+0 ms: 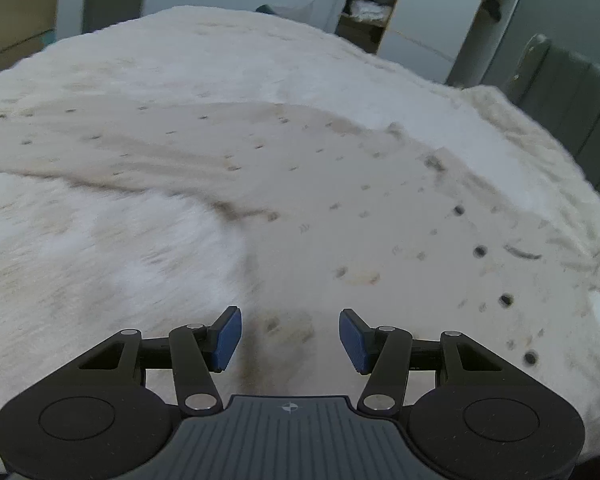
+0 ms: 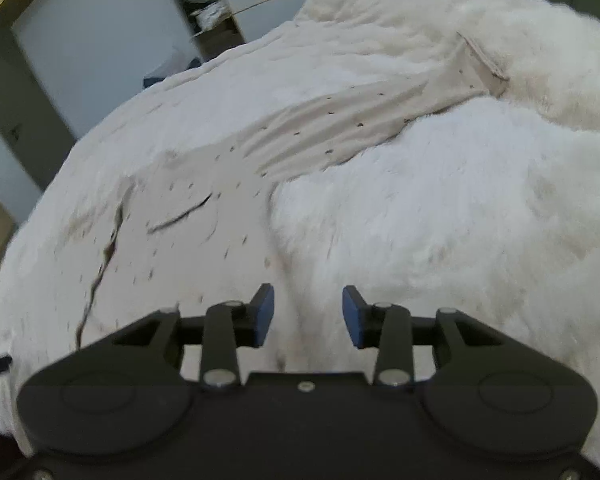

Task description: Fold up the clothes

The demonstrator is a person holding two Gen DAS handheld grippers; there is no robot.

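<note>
Progress of folding, judged from both wrist views: at an early stage. Left tongs [image 1: 290, 334] stand spread with nothing between the blue pads [image 1: 228, 338], poised over a cream, speckled, buttoned shirt [image 1: 320, 200] that lies opened flat on a white fleecy blanket [image 1: 100, 260]; one sleeve [image 1: 100, 140] runs out to the left, unfolded, and a row of dark buttons [image 1: 478, 251] runs down the right of the view. Motion blur softens the fabric, so finer creases cannot be read. In the right wrist view the same shirt [image 2: 204, 216] lies left of centre, its front opening [image 2: 108, 248] a dark wavy line, a chest pocket slit [image 2: 180, 214] beside it, and the other sleeve [image 2: 360, 120] stretches up and right toward its cuff [image 2: 486, 64], also unfolded. Right tongs [image 2: 308, 316] are likewise spread and empty, hanging over the garment's edge where it meets the blanket. No fold appears made; sleeves and body all remain to be turned in.
</note>
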